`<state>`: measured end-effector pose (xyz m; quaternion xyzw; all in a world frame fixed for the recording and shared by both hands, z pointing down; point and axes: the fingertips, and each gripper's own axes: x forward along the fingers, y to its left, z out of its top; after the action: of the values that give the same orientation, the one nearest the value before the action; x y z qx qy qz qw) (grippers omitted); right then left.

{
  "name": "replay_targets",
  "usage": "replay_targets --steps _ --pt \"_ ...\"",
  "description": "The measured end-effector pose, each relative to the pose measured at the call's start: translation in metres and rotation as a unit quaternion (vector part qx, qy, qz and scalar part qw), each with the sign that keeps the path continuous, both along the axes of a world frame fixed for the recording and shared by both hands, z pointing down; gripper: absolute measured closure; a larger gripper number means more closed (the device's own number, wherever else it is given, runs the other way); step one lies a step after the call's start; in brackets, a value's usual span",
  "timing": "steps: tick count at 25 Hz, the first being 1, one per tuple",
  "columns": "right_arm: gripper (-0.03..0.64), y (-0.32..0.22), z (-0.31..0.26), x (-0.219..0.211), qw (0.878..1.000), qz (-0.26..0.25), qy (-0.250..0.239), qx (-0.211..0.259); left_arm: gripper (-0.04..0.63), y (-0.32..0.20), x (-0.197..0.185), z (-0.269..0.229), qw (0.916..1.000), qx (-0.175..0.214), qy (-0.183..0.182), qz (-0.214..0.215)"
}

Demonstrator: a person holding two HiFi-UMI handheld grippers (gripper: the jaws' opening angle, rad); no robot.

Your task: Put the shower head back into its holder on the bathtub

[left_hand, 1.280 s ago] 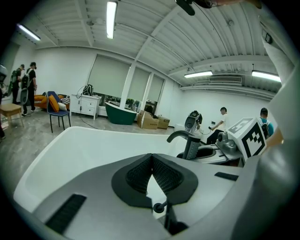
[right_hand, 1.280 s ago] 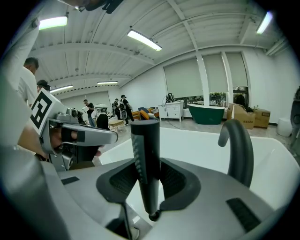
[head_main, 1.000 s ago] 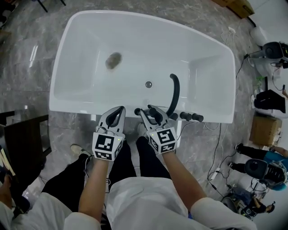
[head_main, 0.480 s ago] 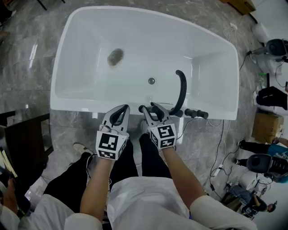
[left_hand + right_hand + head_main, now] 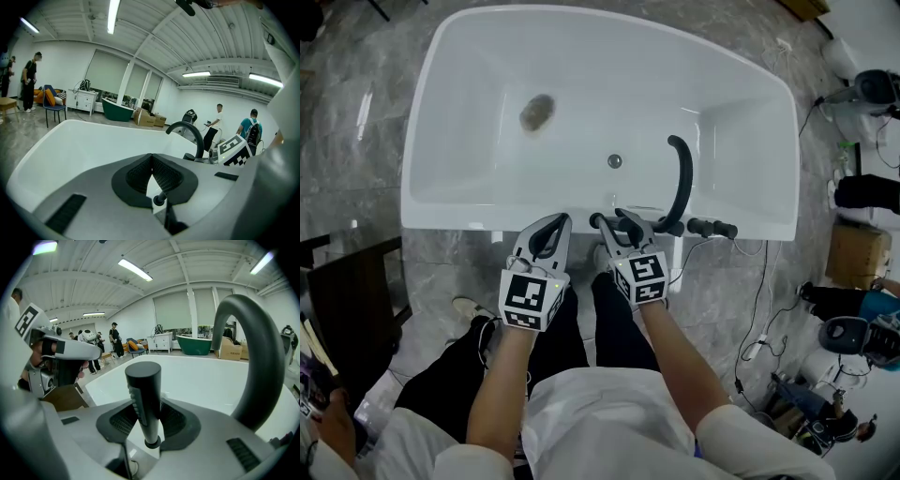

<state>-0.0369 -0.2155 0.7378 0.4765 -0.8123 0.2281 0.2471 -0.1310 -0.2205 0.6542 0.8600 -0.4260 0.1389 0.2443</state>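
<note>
The black, rod-shaped shower head (image 5: 144, 399) stands nearly upright between the pads of my right gripper (image 5: 147, 420), which is shut on it. Its lower end (image 5: 151, 442) points down at the tub's near rim (image 5: 581, 217). In the head view my right gripper (image 5: 614, 223) hovers over that rim, just left of the black arched spout (image 5: 680, 178). The holder itself I cannot make out. My left gripper (image 5: 549, 232) waits beside it to the left, its jaws shut with nothing between them (image 5: 151, 159).
The white bathtub (image 5: 469, 84) has a drain (image 5: 614, 161) and a dark smudge (image 5: 536, 112) on its floor. Black knobs (image 5: 712, 228) sit on the rim to the right of the spout. Cables (image 5: 759, 319) trail on the floor to the right, and dark furniture (image 5: 356, 281) stands at left.
My right gripper has sunk a little towards the tub's near rim with the shower head in it. The left gripper has stayed where it was.
</note>
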Motion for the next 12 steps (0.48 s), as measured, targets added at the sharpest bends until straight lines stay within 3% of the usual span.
replay_targets --steps 12 --pt "0.474 0.006 0.017 -0.001 1.000 0.000 0.008 -0.014 0.586 0.010 -0.002 0.007 0.9999 -0.010 0.001 0.007"
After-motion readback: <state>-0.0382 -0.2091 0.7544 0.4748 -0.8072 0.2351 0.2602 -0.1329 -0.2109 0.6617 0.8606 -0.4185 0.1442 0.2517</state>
